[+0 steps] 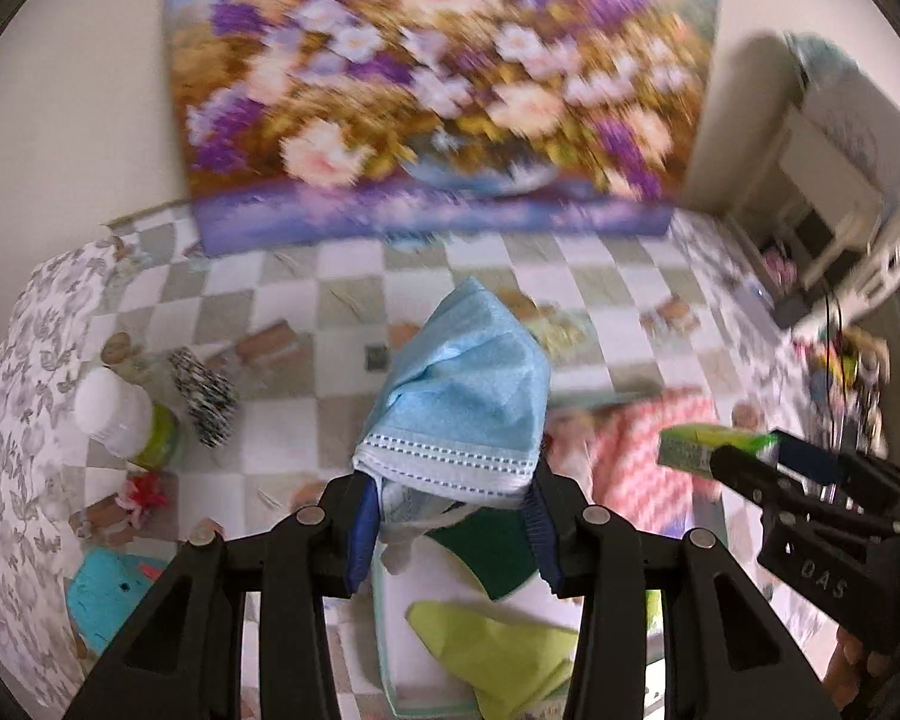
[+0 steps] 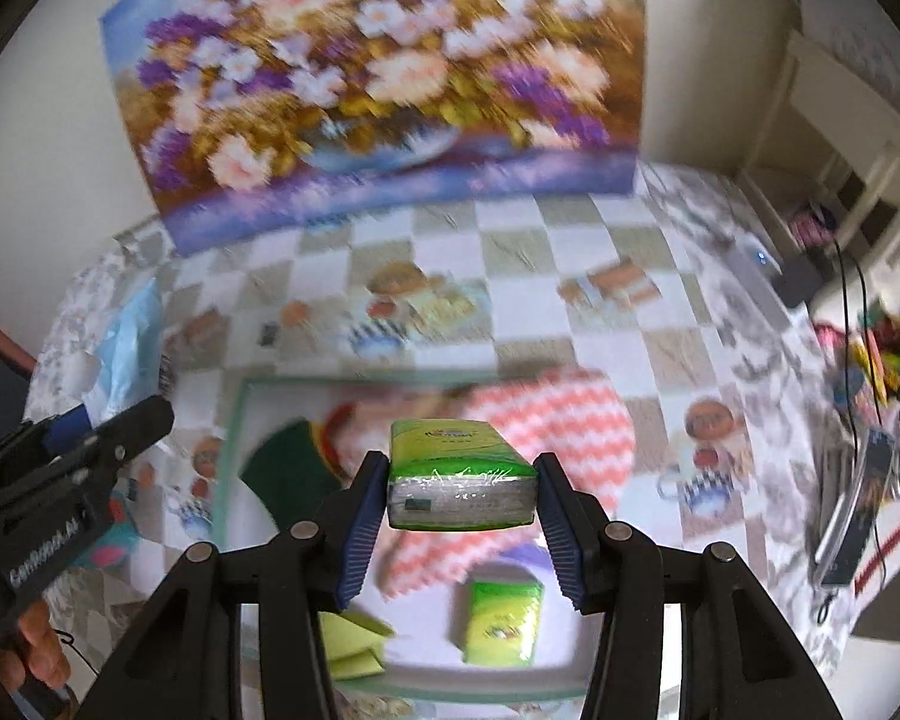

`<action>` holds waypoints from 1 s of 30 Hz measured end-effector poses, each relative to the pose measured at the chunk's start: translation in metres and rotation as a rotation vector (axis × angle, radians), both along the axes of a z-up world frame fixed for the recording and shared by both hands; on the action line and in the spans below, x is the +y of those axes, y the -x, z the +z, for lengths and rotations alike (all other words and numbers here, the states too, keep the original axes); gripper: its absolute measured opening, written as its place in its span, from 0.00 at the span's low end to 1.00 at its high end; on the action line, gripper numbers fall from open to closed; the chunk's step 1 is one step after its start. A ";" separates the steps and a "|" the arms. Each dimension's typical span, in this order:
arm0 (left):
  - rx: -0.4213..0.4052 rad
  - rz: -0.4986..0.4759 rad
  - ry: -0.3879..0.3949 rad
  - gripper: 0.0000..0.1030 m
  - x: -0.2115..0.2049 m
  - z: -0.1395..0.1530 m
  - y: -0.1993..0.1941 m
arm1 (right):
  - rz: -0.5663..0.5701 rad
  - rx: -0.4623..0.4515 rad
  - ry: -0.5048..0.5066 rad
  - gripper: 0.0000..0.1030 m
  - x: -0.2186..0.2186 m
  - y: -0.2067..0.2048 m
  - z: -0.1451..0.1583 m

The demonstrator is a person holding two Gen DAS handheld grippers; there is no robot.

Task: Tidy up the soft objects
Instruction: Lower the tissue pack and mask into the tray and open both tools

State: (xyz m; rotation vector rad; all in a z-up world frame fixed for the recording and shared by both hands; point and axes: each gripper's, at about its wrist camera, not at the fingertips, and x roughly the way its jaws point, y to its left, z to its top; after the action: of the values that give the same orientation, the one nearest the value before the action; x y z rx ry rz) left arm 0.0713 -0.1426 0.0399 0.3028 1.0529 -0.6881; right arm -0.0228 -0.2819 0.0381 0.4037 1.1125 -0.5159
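A folded light-blue face mask (image 1: pixel 468 396) stands up between the blue pads of my left gripper (image 1: pixel 450 498), which is shut on its white hem above the table. My right gripper (image 2: pixel 462 492) is shut on a green tissue pack (image 2: pixel 459 477), held over a clear tray (image 2: pixel 237 420). In the tray lie a pink-and-white zigzag cloth (image 2: pixel 564 420), a dark green cloth (image 2: pixel 297 468), a yellow-green cloth (image 2: pixel 354 639) and a second green tissue pack (image 2: pixel 501 621). The right gripper with its pack (image 1: pixel 699 450) shows at the right of the left wrist view; the left gripper (image 2: pixel 120 426) shows at the left of the right wrist view.
On the checkered tablecloth (image 1: pixel 306 420) stand a white-capped bottle (image 1: pixel 120 414), a black-and-white patterned object (image 1: pixel 204 399), a small red flower (image 1: pixel 144 492) and a teal plush (image 1: pixel 111 594). A flower painting (image 1: pixel 438 78) leans on the back wall. Cables and clutter (image 2: pixel 870 420) crowd the right edge.
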 end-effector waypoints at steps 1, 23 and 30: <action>0.012 -0.013 -0.014 0.43 -0.004 -0.005 0.004 | -0.007 0.012 -0.010 0.51 -0.002 0.004 -0.005; 0.247 0.010 -0.180 0.56 0.009 -0.090 0.036 | -0.007 0.170 -0.149 0.52 0.018 0.035 -0.078; 0.238 0.030 -0.163 0.58 0.016 -0.080 0.029 | -0.012 0.128 -0.106 0.53 0.021 0.034 -0.061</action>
State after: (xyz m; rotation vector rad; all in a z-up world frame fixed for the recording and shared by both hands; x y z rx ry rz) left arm 0.0421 -0.1262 -0.0405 0.3512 1.3414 -0.6225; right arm -0.0573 -0.2607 -0.0231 0.4751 1.2649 -0.5002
